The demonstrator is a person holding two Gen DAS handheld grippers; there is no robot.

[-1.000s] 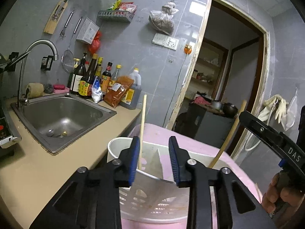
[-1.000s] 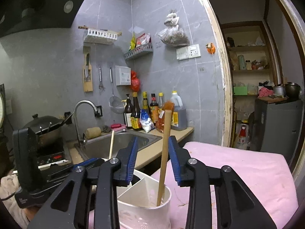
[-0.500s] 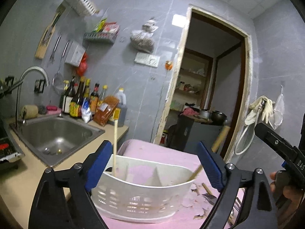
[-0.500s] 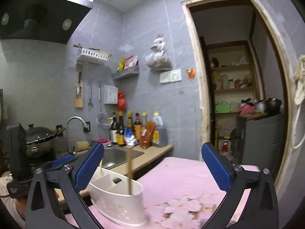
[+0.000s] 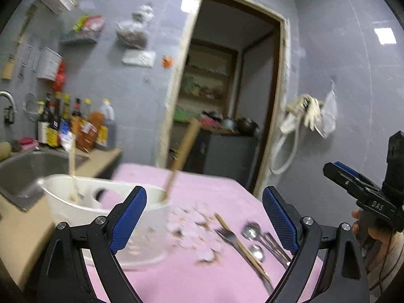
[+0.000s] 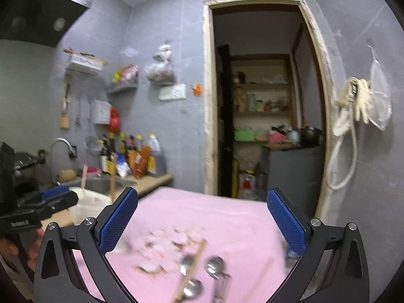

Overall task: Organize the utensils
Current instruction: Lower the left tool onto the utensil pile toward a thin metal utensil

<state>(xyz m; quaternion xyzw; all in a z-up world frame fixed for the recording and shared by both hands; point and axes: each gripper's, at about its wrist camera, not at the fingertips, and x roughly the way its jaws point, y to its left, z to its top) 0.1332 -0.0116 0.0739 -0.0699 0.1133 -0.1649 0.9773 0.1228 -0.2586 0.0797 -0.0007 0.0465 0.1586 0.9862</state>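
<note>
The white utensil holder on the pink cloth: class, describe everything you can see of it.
The white utensil holder looks plastic, a rounded tub with inner dividers; motion blur hides finer detail. It stands upright near the left edge of the pink cloth, beside the counter with the sink. Two wooden sticks stand in it, one at each end, leaning. Neither gripper touches it.

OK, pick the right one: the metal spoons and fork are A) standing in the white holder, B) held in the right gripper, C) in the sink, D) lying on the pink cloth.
D: the spoons and fork lie flat on the pink cloth, beside the white holder; the right gripper is open and empty.
</note>
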